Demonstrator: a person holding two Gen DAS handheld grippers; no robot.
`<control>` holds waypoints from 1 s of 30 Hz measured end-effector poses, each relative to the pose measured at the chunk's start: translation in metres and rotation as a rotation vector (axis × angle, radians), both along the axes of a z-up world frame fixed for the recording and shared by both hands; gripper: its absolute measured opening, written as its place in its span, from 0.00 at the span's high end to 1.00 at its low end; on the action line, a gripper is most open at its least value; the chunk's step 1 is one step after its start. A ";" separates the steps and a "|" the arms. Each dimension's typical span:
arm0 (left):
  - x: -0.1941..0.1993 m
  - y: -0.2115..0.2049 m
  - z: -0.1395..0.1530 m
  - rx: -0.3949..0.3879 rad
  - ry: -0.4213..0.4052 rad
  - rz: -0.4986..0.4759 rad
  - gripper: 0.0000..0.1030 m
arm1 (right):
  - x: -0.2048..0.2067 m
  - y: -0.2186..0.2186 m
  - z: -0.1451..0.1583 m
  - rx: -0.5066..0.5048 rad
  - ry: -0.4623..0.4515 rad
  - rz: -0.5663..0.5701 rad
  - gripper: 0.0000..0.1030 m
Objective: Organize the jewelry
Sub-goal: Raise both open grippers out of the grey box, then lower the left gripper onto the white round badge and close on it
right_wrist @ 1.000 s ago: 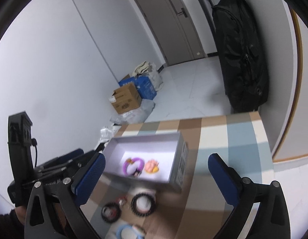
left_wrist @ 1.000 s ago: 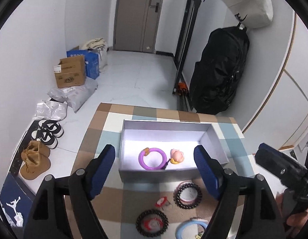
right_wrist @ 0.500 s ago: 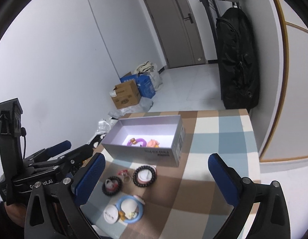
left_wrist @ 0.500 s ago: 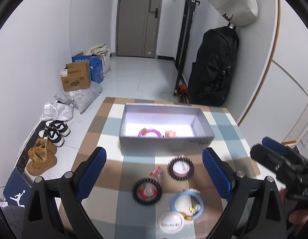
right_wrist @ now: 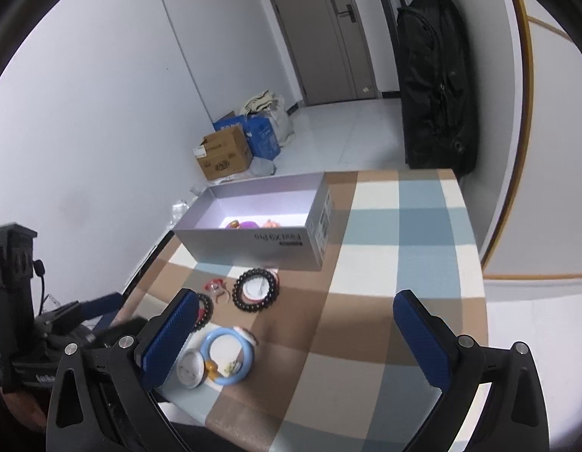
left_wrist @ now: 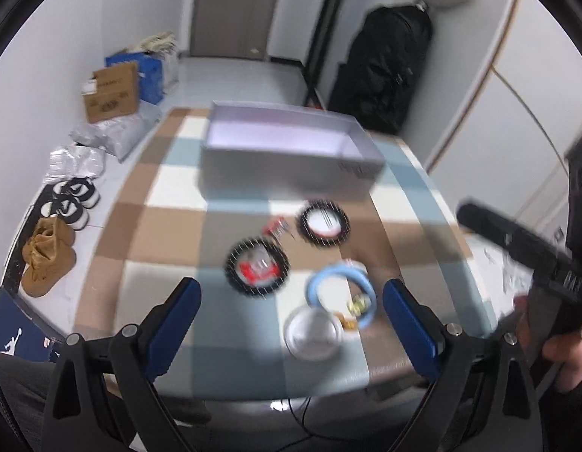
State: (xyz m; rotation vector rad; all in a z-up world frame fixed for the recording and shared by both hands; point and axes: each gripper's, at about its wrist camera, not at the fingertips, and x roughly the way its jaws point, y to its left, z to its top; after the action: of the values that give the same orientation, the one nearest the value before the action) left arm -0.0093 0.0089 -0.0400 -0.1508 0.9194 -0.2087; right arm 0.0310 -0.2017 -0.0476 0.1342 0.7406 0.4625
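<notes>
An open grey box (left_wrist: 291, 150) stands at the far side of the checked table. A purple ring (right_wrist: 249, 224) and a small pink piece (right_wrist: 272, 223) lie inside it. In front of the box lie two black bead bracelets (left_wrist: 323, 222) (left_wrist: 257, 265), a small red piece (left_wrist: 277, 226), a light blue ring (left_wrist: 341, 295) and a white round disc (left_wrist: 313, 333). My left gripper (left_wrist: 291, 293) hangs open above the near bracelet and the blue ring, holding nothing; this view is blurred. My right gripper (right_wrist: 296, 301) is open and empty over the tablecloth, right of the blue ring (right_wrist: 226, 354).
The table's near edge (left_wrist: 291, 395) is just below the left fingers. On the floor to the left lie cardboard boxes (left_wrist: 110, 90), bags and shoes (left_wrist: 70, 203). A black bag (right_wrist: 434, 83) hangs on the right wall. A hand holds the right gripper's body (left_wrist: 524, 252).
Both grippers drew back from the box toward the table's near edge and tilted downward. The left jaws opened wider. The loose bracelets and blue ring now sit between the left fingers.
</notes>
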 end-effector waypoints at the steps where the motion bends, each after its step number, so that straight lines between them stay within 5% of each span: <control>1: -0.002 -0.002 -0.002 0.003 0.009 -0.017 0.08 | -0.001 0.000 0.000 -0.001 -0.004 0.001 0.00; 20: -0.007 -0.017 -0.030 0.117 0.128 -0.098 0.09 | 0.002 -0.011 -0.003 0.003 0.016 -0.040 0.00; 30: -0.008 -0.020 -0.029 0.156 0.120 -0.124 0.38 | 0.002 -0.010 -0.004 -0.001 0.020 -0.042 0.00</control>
State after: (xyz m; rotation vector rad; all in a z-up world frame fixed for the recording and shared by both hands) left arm -0.0172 -0.0108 -0.0691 0.0388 1.0617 -0.2442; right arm 0.0327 -0.2121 -0.0512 0.1532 0.7559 0.4217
